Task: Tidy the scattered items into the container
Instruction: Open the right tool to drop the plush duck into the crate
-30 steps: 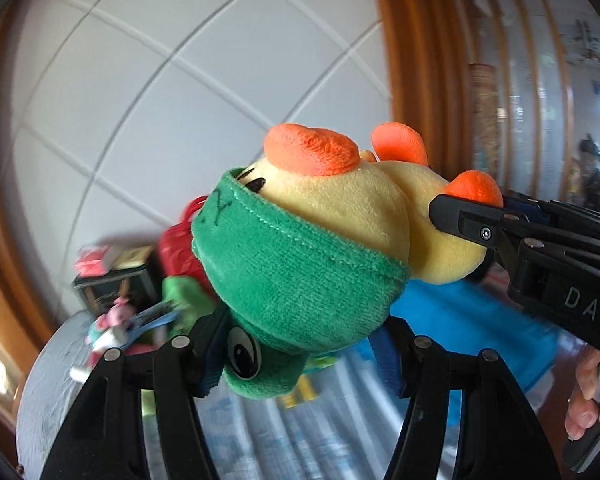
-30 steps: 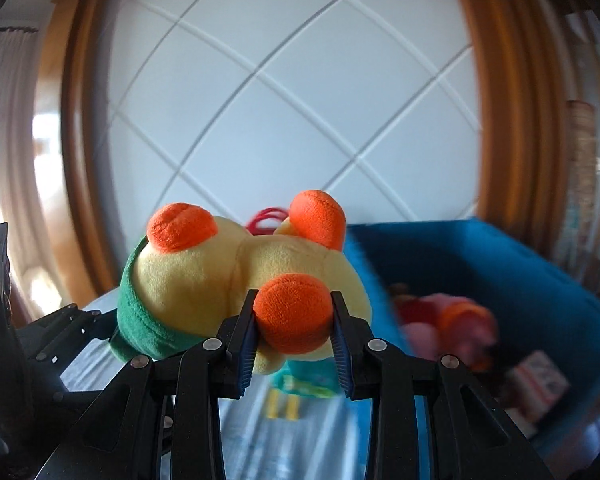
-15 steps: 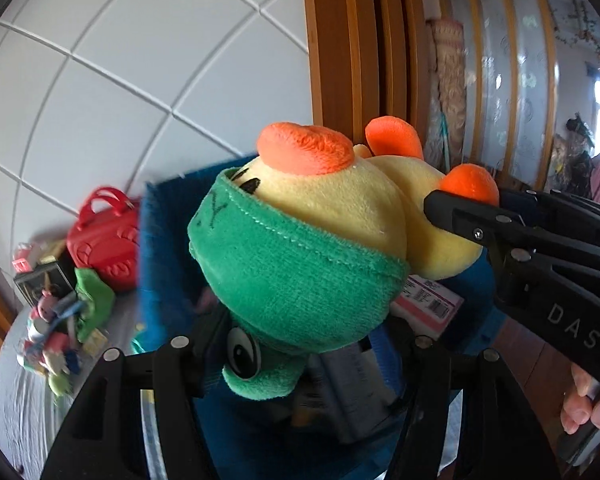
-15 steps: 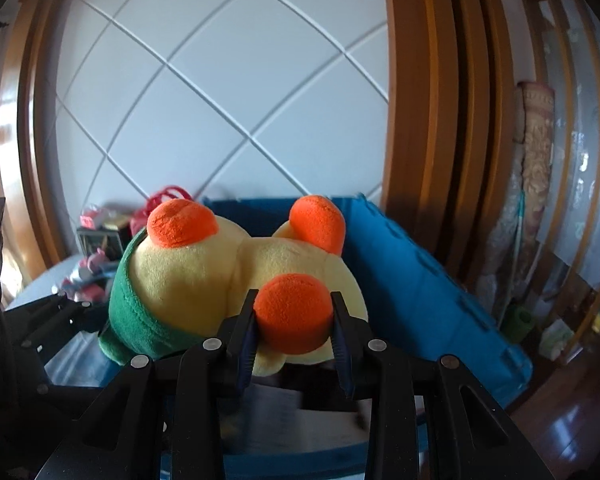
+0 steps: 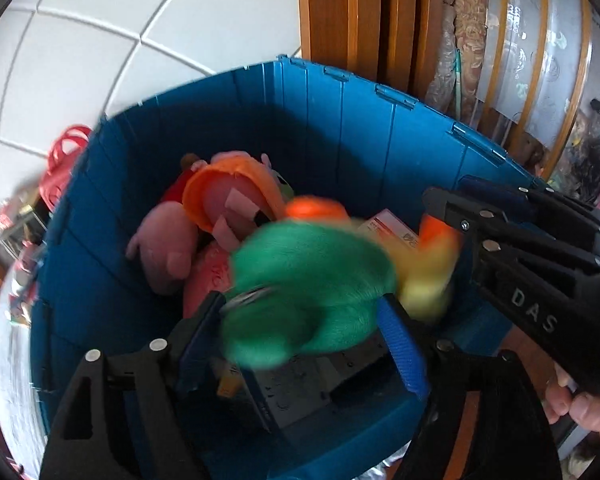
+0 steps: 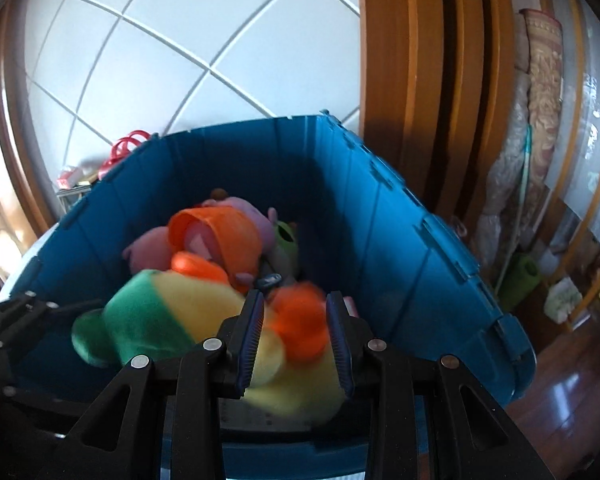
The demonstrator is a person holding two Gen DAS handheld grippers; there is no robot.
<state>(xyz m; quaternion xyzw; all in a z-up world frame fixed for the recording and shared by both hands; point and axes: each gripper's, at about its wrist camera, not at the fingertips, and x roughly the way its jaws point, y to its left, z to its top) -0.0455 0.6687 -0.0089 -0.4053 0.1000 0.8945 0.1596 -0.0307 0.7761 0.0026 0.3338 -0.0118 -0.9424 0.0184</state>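
Note:
A yellow plush toy with a green hood and orange feet (image 5: 312, 292) (image 6: 204, 320) is blurred with motion, dropping into the blue bin (image 5: 380, 152) (image 6: 380, 232). My left gripper (image 5: 300, 328) is open over the bin's near rim, its pads apart from the green hood. My right gripper (image 6: 296, 340) is open, with an orange foot (image 6: 304, 324) loose between its pads. It also shows from the side in the left wrist view (image 5: 540, 272). Pink plush toys with an orange dress (image 5: 220, 208) (image 6: 216, 236) lie inside the bin.
A card box (image 5: 388, 224) and dark items lie in the bin. A red handbag (image 5: 60, 160) (image 6: 124, 148) and small toys sit on the table left of the bin. White panelled wall behind; wooden frame and glass to the right; wooden floor below right.
Both grippers have carried the plush over the bin, tipped downward and opened. The plush has left both grips and is falling into the bin.

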